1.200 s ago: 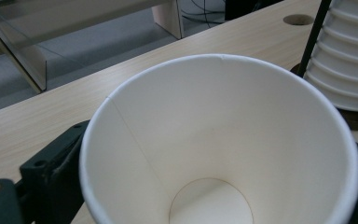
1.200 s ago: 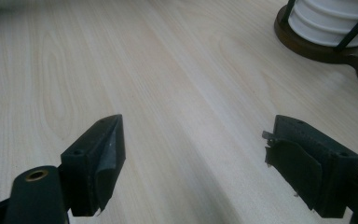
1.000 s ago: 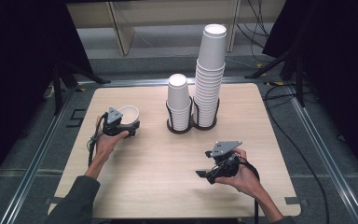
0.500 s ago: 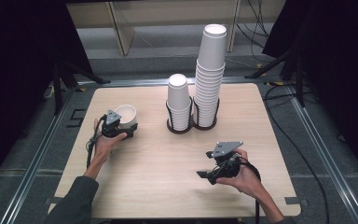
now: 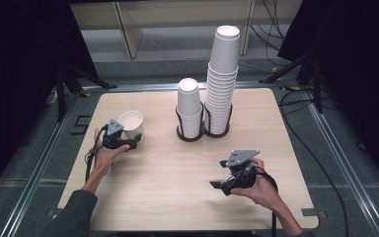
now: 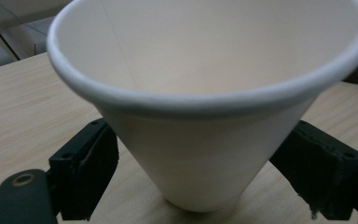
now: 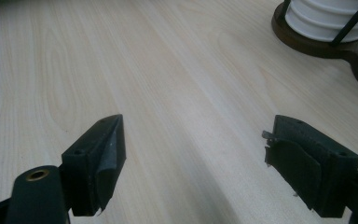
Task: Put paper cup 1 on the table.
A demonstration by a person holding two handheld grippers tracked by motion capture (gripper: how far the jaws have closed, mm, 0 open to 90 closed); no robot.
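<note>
Left fingers (image 6: 93, 172) newly closed on cup (image 6: 205, 154)

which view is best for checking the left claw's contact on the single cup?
Left gripper view: the cup sits between the closing pads, touching both sides. High view shows the cup small, beside the left claw, contact hidden. Right gripper view gives nothing on it.

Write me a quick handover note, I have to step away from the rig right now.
Left tongs: jaws have just been closing, now on the single paper cup, upright on the table, left side.
Right tongs: open, nothing between them, low over the table's right front.
Two cup stacks sit in the dark holder at the back.
Done: cup gripped. Left: probably lifting it onto a stack.
</note>
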